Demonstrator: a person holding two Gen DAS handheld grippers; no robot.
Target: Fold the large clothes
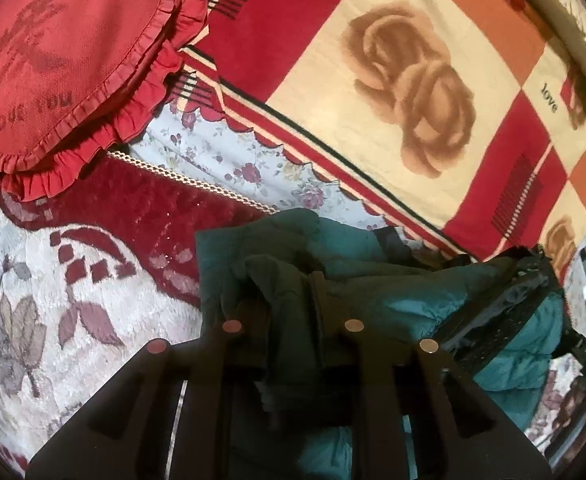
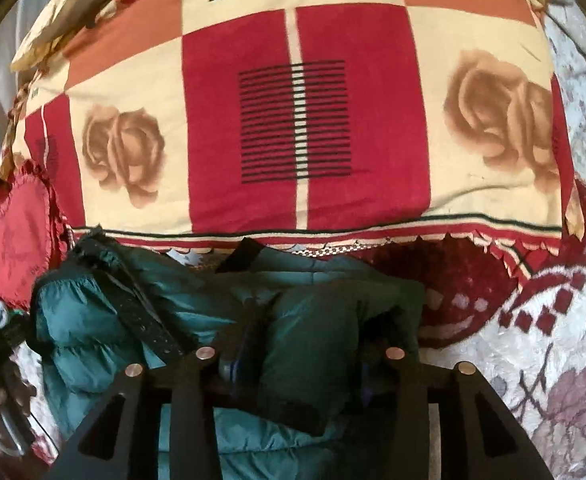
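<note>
Your teal jacket [image 1: 373, 280] is bunched up on the bed's plush blanket [image 1: 33, 280], near the rose quilt [image 1: 393, 80]. Left gripper [image 1: 285, 304] has its jaws clamped on a fold of it; right gripper [image 2: 313, 320] too. Red pillow [image 1: 65, 52] sits far left, clear of the jacket.

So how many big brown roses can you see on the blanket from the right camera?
2. One rose sits on the left side of the blanket, the other rose on the right, with a red striped square between them. More may be hidden past the blanket's edges.
</note>
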